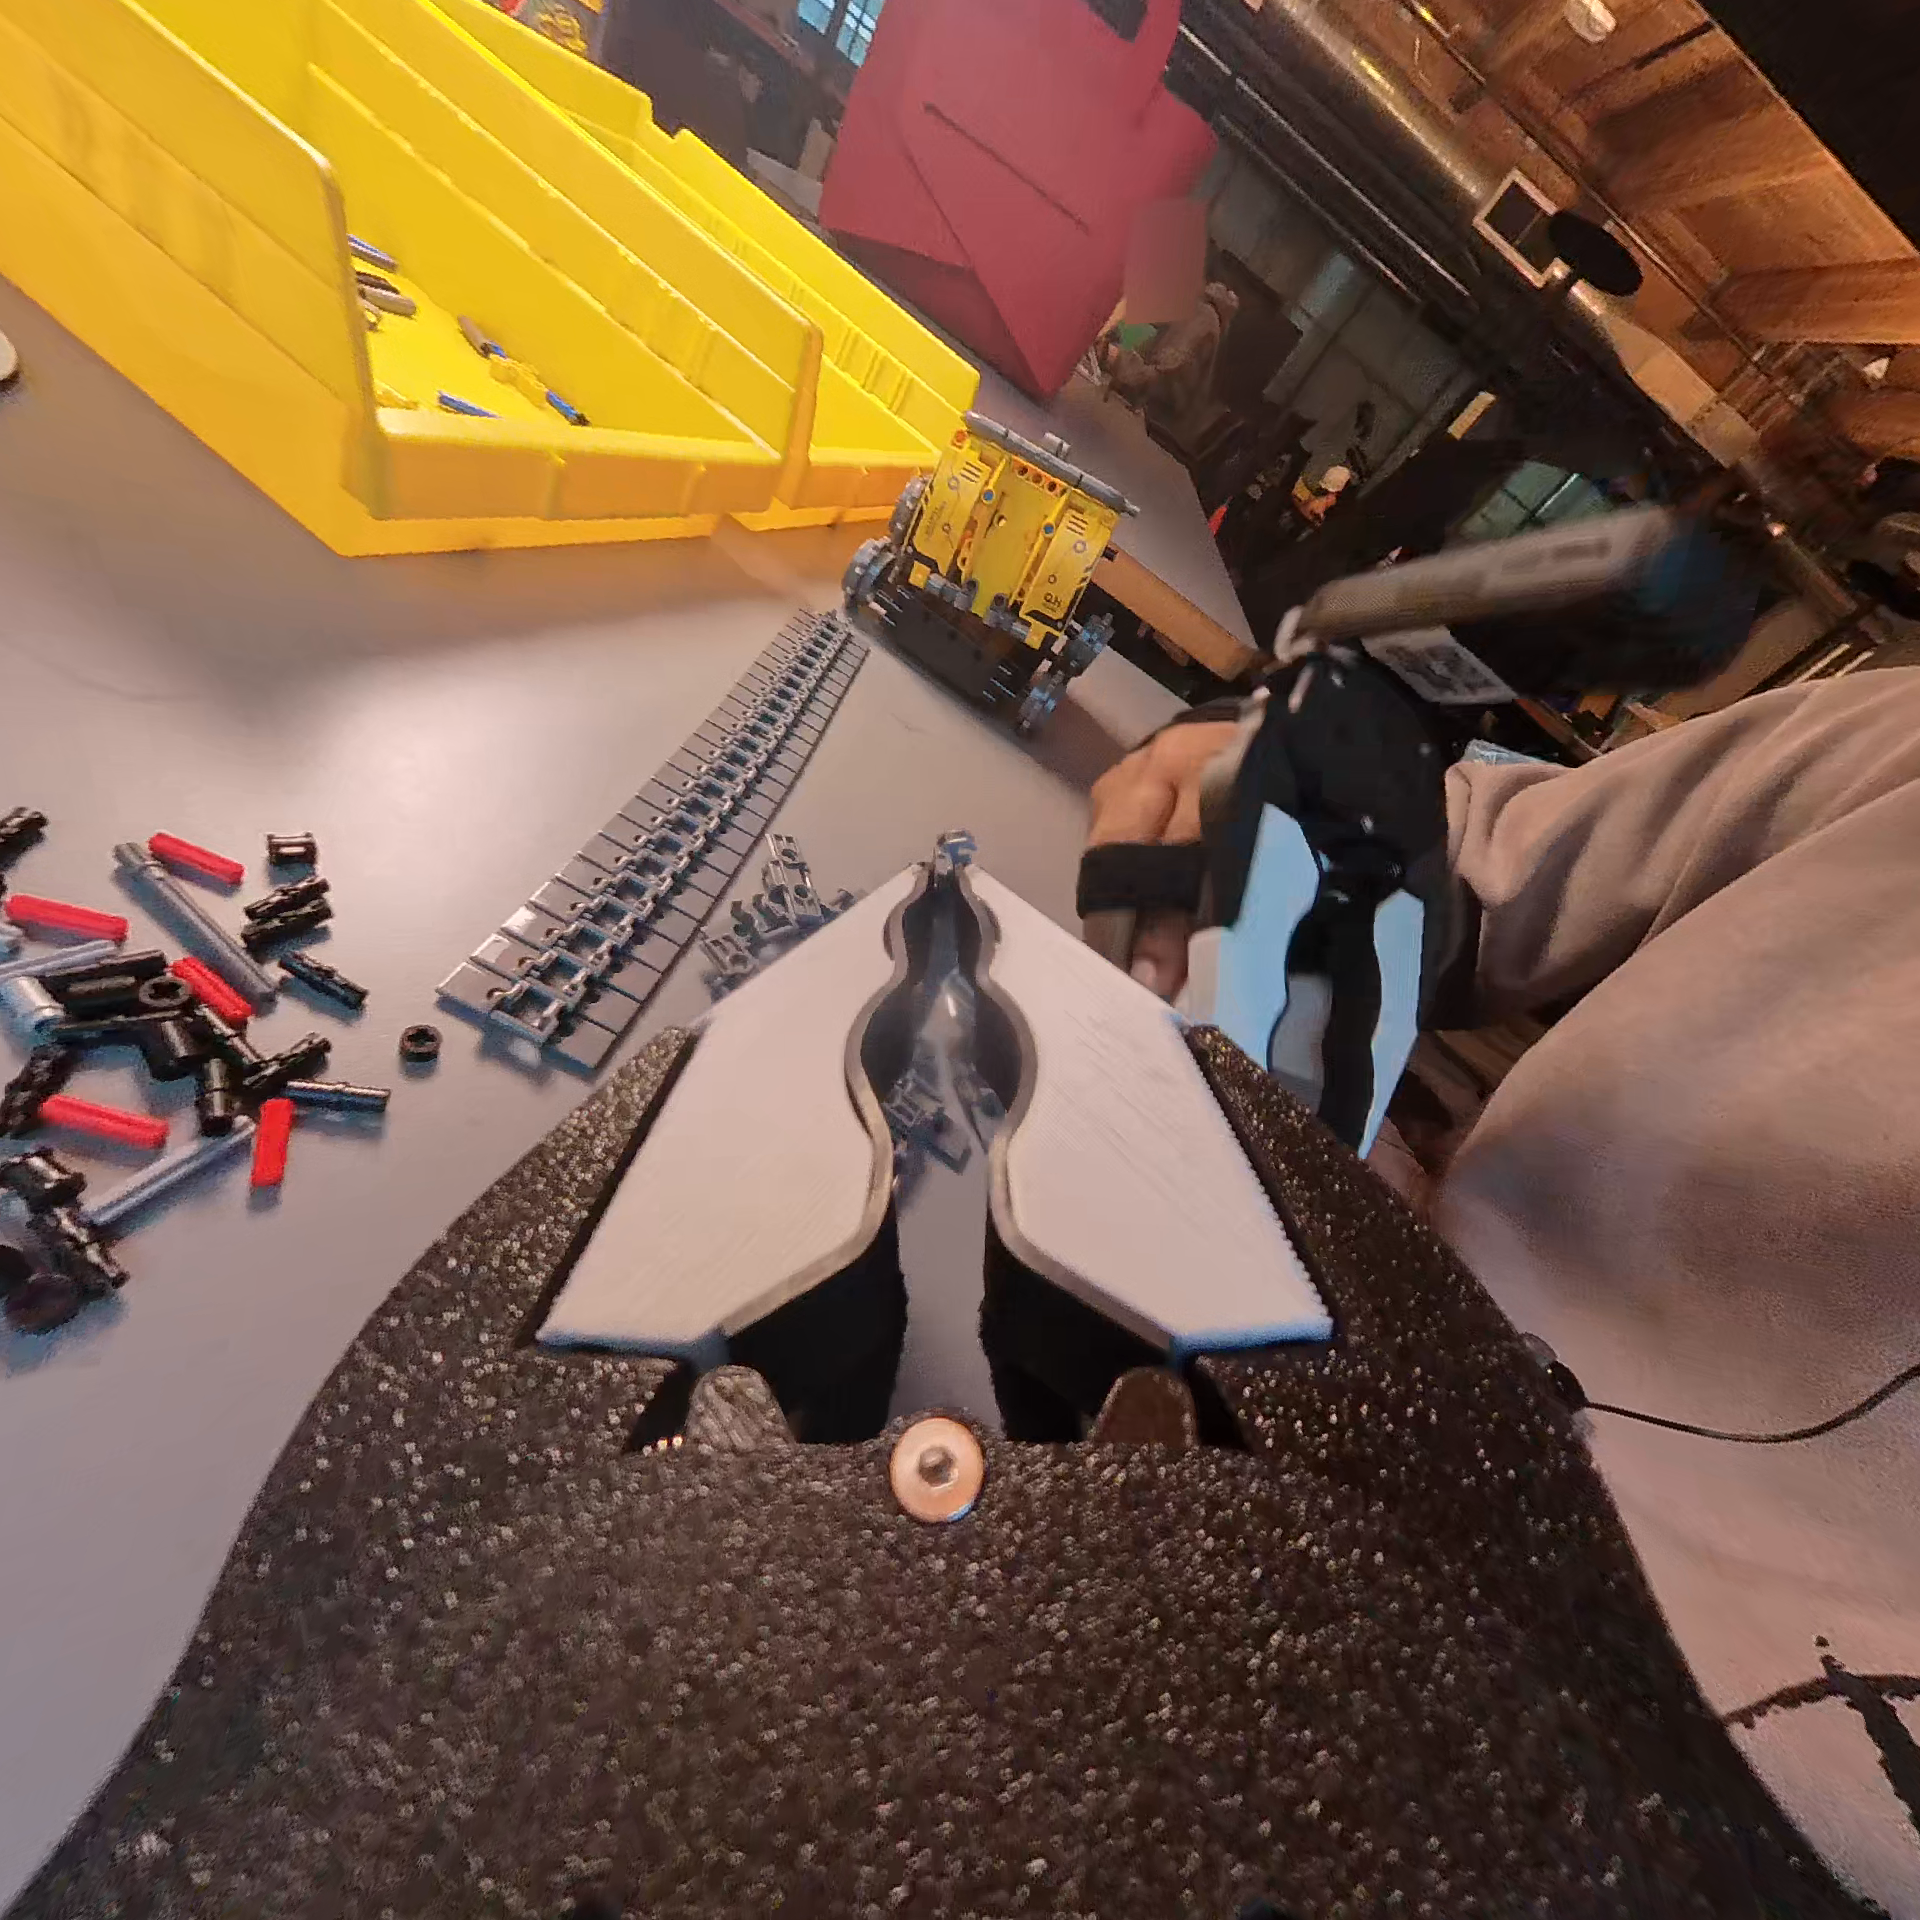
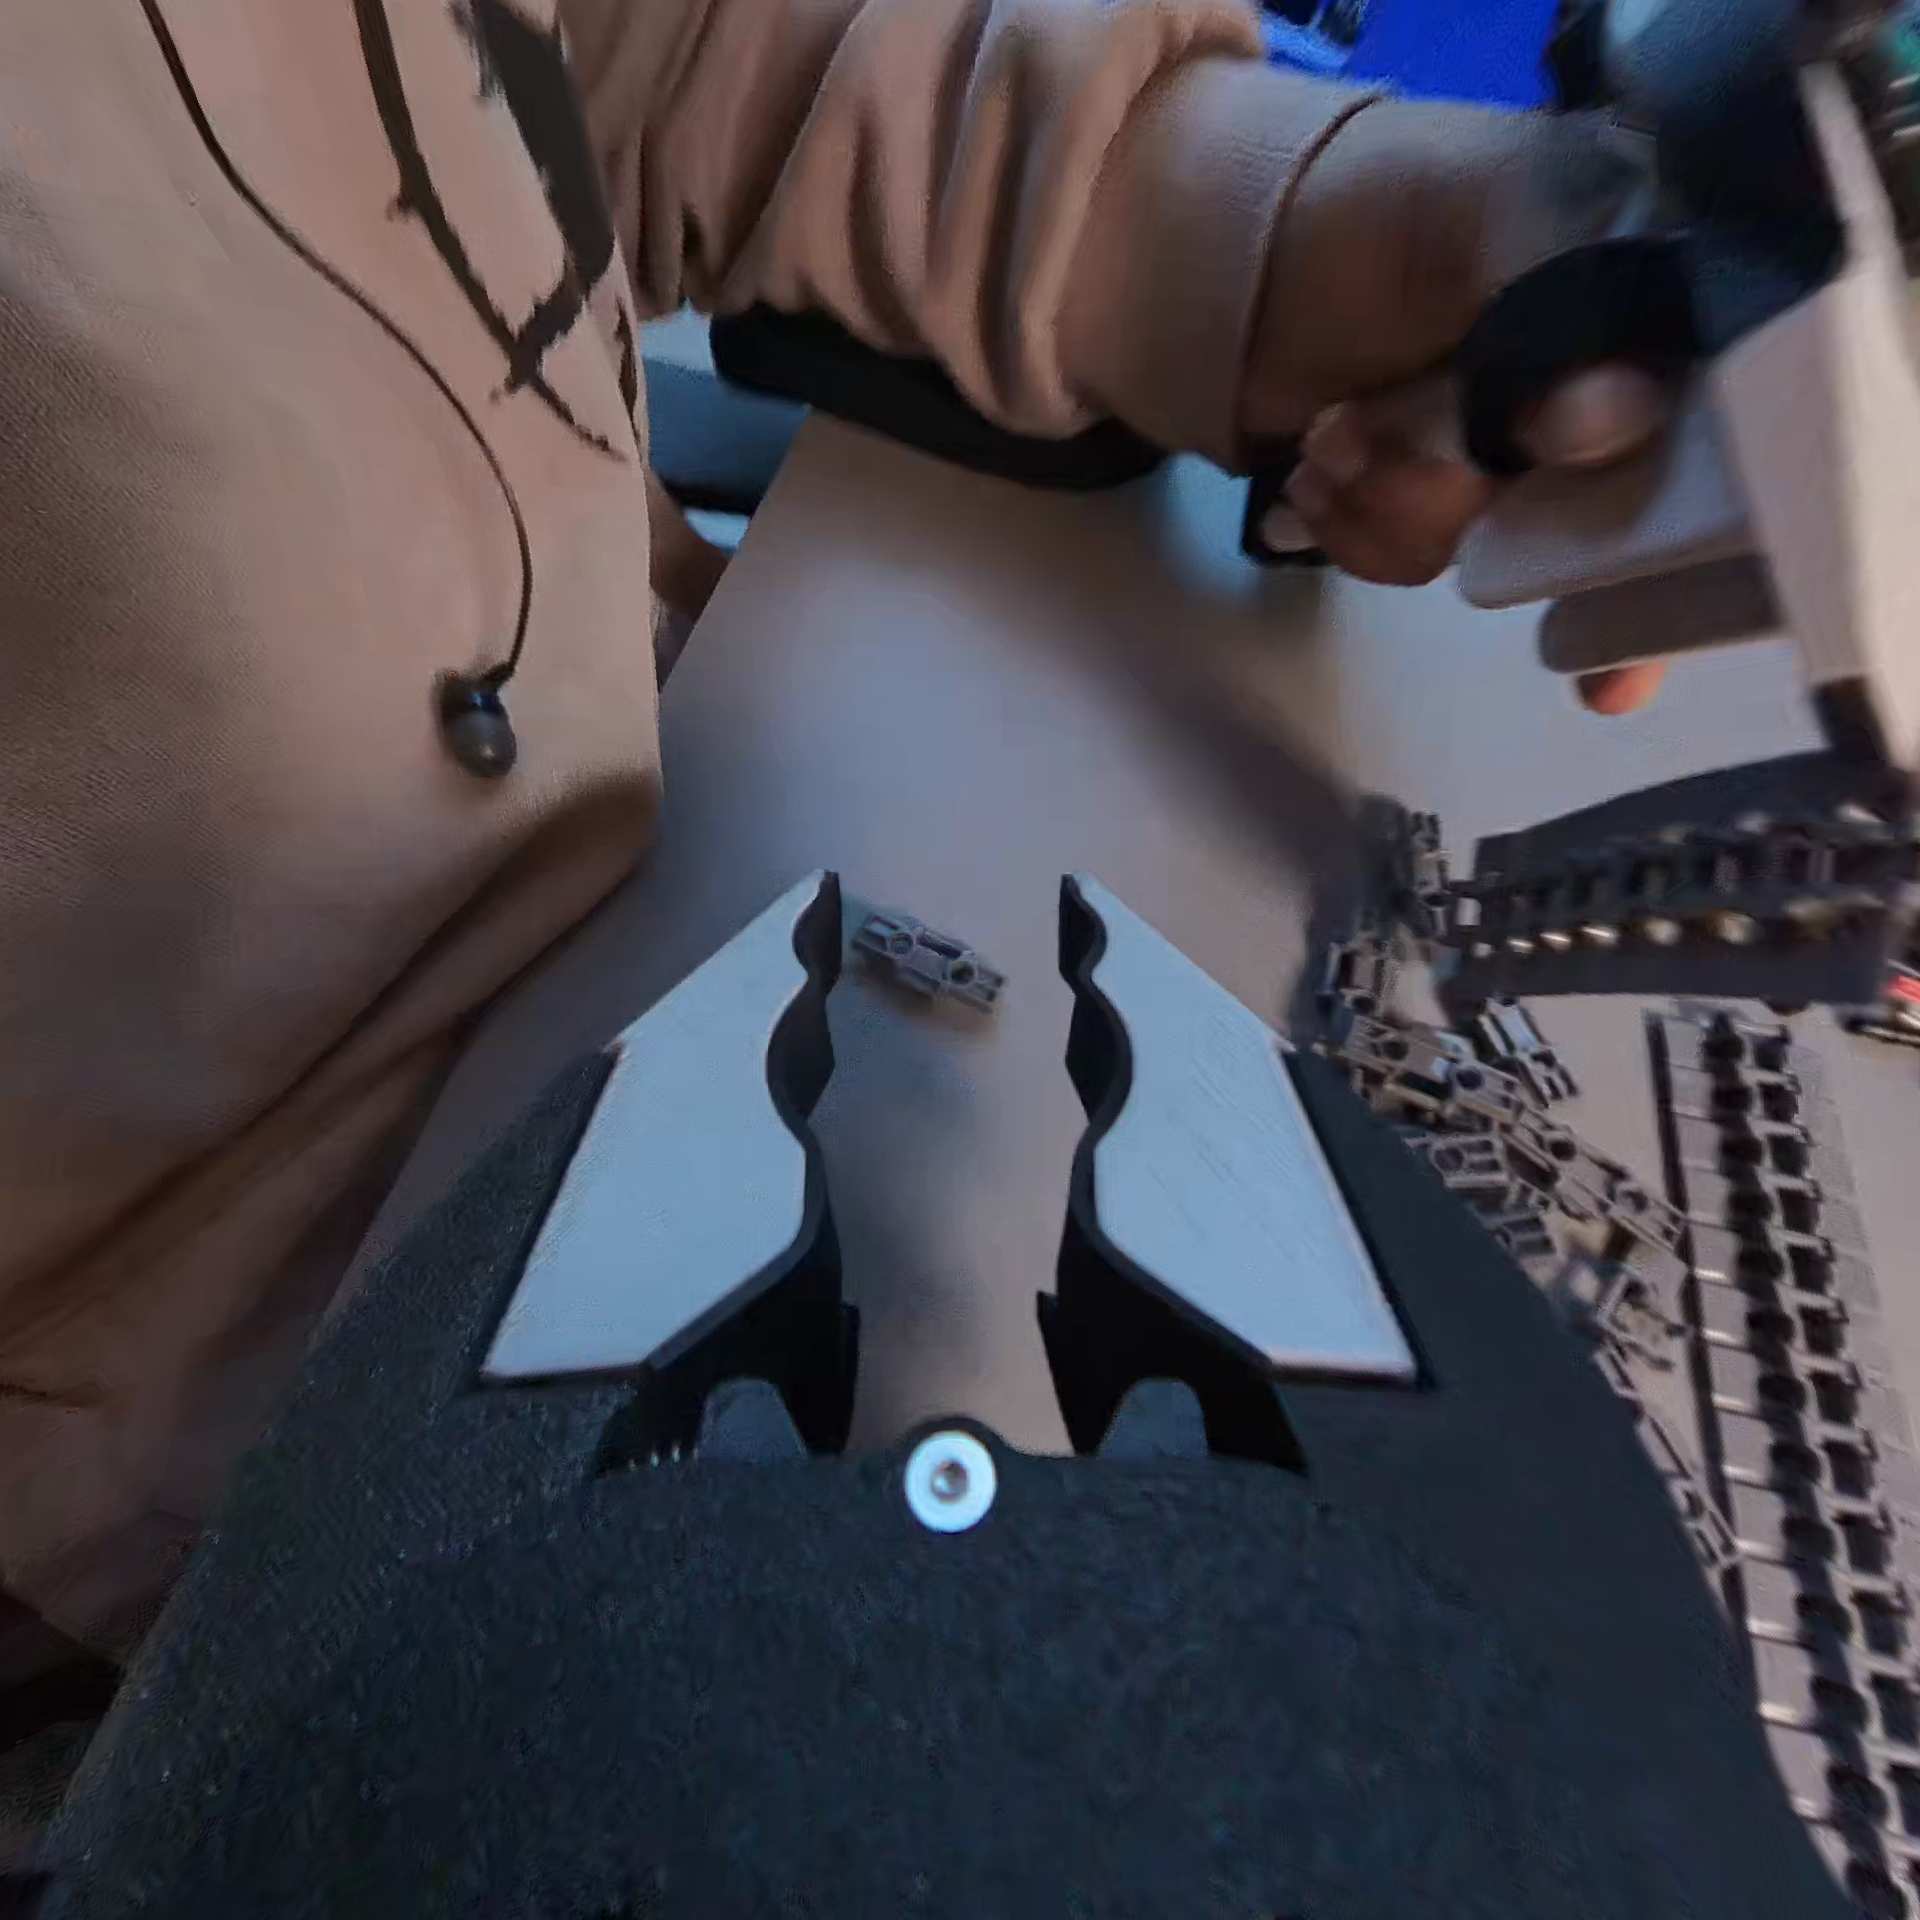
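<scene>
Small grey track link (image 1: 952,850) pinched at the very tips of the left gripper (image 1: 948,871), lifted clear of the grey table (image 1: 436,727); jaws nearly closed on it. Loose pile of grey links (image 1: 774,914) just left of those tips, on the table, more showing through the gap between the fingers. Long assembled grey track strip (image 1: 675,842) flat on the table beyond the pile, running away toward a yellow and black tracked vehicle model (image 1: 997,561). Yellow divided bins (image 1: 540,457) left of the model, a few small parts inside. Scatter of black, red and grey pins and axles (image 1: 156,1018) far left of the strip.

Right gripper (image 2: 948,914) low over the table (image 2: 935,675), jaws set wide, gripping nothing. Single grey link piece (image 2: 928,961) lying flat on the table between its fingertips, closer to the left finger; contact with that finger not clear. Heap of links (image 2: 1455,1091) right of the right finger, track strip (image 2: 1787,1351) past it. Tan sleeve (image 2: 935,187) and hand (image 2: 1382,499) holding the other gripper at upper right, blurred. Tan sweatshirt with dark cord (image 2: 478,727) on the left.
</scene>
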### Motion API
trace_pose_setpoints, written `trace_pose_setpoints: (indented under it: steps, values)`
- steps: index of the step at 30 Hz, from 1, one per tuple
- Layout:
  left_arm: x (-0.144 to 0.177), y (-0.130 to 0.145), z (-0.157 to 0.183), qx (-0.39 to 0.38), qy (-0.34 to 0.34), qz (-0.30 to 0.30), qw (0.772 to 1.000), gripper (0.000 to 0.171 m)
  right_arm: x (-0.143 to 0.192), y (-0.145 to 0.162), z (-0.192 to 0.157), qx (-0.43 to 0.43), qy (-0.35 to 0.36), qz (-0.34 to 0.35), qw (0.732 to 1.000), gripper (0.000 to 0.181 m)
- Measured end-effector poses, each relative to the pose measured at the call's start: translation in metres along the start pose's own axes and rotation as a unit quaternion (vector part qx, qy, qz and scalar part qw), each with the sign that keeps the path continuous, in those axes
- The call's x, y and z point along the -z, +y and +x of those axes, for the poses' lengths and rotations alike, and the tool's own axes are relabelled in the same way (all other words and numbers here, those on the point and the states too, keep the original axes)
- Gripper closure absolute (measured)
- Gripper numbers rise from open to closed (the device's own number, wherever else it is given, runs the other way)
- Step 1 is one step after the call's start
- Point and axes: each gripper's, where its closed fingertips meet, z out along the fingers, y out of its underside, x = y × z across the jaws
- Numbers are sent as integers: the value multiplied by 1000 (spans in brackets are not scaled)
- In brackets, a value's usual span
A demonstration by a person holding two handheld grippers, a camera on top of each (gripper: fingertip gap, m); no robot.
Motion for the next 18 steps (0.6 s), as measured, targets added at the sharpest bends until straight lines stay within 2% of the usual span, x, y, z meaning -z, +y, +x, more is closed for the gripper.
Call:
trace_pose_setpoints:
  steps: [3,5,9,11,15,18]
  values:
    - [0,1,-4,4,-3,0,1000,168,-21,24,-6,62,16,-93,994,148]
    - [-1,3,-3,3,-2,-4,1000,168,-24,34,-3,55,16,-116,992,154]
    - [-1,3,-2,-5,-4,-8,1000,169,-18,35,6,32,28,-107,993,166]
    - [-1,3,-2,-6,-5,-7,1000,169,-9,36,21,2,54,-95,994,166]
    - [1,1,-2,-7,-5,-4,1000,170,25,42,69,-46,163,-76,983,165]
    - [0,1,0,-9,-1,-4,1000,168,43,45,95,-75,224,-57,970,152]
